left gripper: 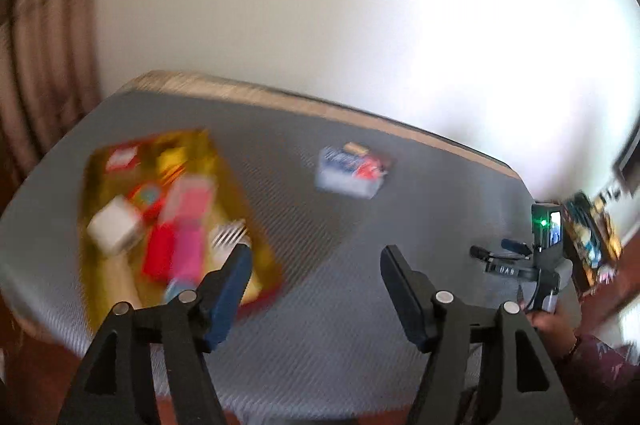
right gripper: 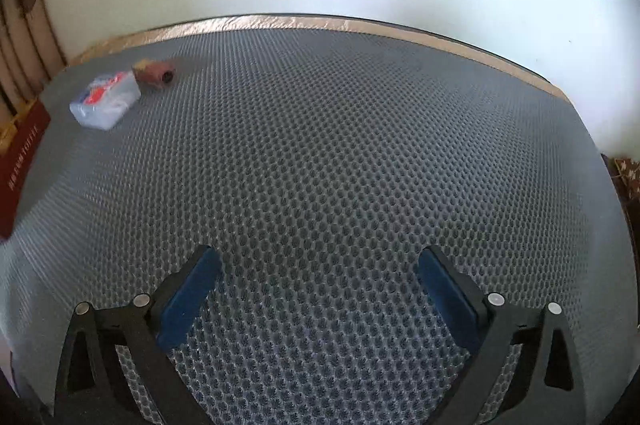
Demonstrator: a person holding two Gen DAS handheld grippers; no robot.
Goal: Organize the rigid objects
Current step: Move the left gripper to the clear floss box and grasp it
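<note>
On the table point(right gripper: 340, 153) a plastic case point(right gripper: 105, 101) lies far left, a small box point(right gripper: 155, 73) touching it just behind; a tray point(left gripper: 100, 165) holding assorted items lies further left.

The left wrist view is smeared by motion blur, so the gold box point(left gripper: 168, 217) loses its detail. The right wrist view is sharp at the middle of the surface point(right gripper: 340, 153). Bright glare whitens the wall point(left gripper: 500, 45). Fisheye bending darkens both frames' corners.
</note>
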